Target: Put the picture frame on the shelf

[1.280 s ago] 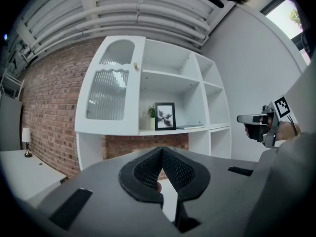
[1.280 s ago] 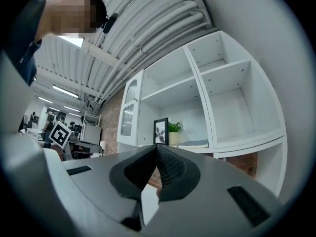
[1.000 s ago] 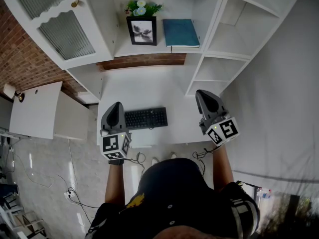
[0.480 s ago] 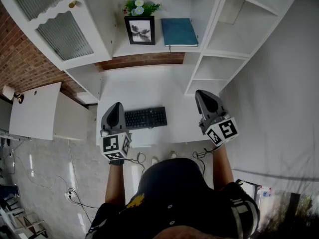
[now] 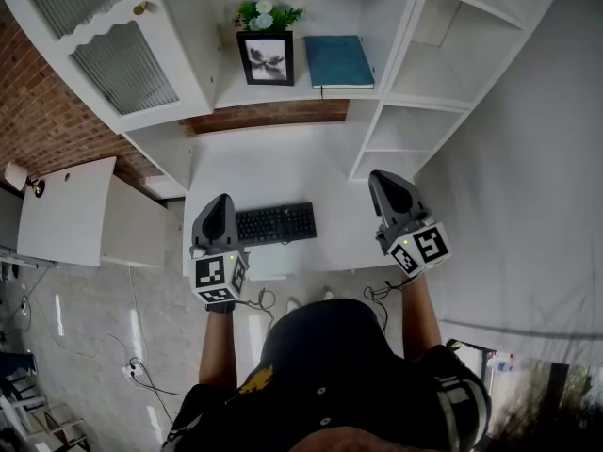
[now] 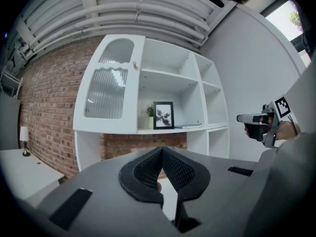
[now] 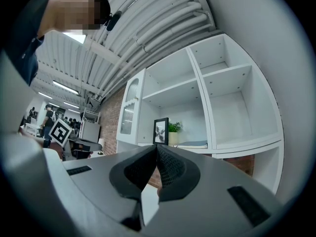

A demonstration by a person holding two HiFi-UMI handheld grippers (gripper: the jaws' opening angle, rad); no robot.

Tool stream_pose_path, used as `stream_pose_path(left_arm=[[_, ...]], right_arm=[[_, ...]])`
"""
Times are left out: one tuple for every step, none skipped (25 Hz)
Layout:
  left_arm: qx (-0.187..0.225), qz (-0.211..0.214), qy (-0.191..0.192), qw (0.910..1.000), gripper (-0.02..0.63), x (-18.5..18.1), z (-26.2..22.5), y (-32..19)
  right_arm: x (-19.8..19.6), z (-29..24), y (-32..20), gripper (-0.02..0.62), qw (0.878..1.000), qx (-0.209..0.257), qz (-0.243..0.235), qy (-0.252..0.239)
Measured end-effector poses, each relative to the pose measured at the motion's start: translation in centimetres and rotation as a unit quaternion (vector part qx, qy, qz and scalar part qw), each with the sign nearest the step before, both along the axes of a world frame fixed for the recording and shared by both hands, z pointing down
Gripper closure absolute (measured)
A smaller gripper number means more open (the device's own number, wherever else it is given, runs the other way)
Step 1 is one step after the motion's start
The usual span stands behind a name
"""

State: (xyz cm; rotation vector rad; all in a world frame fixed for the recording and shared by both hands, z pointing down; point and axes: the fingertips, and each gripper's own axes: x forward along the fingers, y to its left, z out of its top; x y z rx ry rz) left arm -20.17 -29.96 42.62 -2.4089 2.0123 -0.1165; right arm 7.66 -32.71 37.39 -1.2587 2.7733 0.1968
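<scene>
One frame (image 5: 265, 57) stands upright on the shelf (image 5: 294, 93), in the compartment just right of the glazed door (image 5: 113, 43). One potted plant (image 5: 268, 13) with pale flowers sits right behind it, and one blue book (image 5: 339, 60) lies flat just beside it on the right. The frame's print looks like a dark sprig on white, though it is too small to be sure. The door has two ribbed glass panes and one round knob (image 5: 141, 8). Below the shelf, one black keyboard (image 5: 275, 223) lies on the white surface (image 5: 283, 163) near its front edge. Two grippers are held out level over that edge, well apart, with the keyboard between them. The left gripper (image 6: 162, 151) has its jaws clenched tip to tip with nothing in them. The right gripper (image 7: 157, 147) likewise has its jaws pressed together and empty. Each carries one cube with black-and-white square markers, the left cube (image 5: 219, 273) and the right cube (image 5: 423, 246). One small lamp (image 5: 19, 172) stands on a side table at the left.
</scene>
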Motion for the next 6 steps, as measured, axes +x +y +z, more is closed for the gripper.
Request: stream_pose_path(left_arm=[[0.0, 0.0, 0.0, 1.0, 0.588, -0.06, 0.01, 0.08], [0.001, 0.0, 0.0, 1.0, 0.588, -0.11, -0.02, 0.14], [0.002, 0.0, 0.0, 1.0, 0.588, -0.18, -0.08, 0.13], [0.005, 0.0, -0.001, 1.0, 0.588, -0.25, -0.19, 0.05], [0.009, 0.0, -0.003, 1.0, 0.588, -0.32, -0.35, -0.09], [0.013, 0.0, -0.004, 0.9999, 0.588, -0.4, -0.54, -0.25]], right_arm=[[-0.08, 0.0, 0.06, 0.589, 1.0, 0.0, -0.001, 0.0], [-0.17, 0.0, 0.08, 0.589, 1.0, 0.0, -0.001, 0.0], [-0.28, -0.02, 0.04, 0.589, 1.0, 0.002, -0.002, 0.001], [-0.42, -0.09, -0.09, 0.589, 1.0, 0.003, -0.004, 0.002], [-0.59, -0.21, -0.28, 0.589, 1.0, 0.006, -0.006, 0.003], [-0.76, -0.35, -0.49, 0.589, 1.0, 0.009, -0.008, 0.004]])
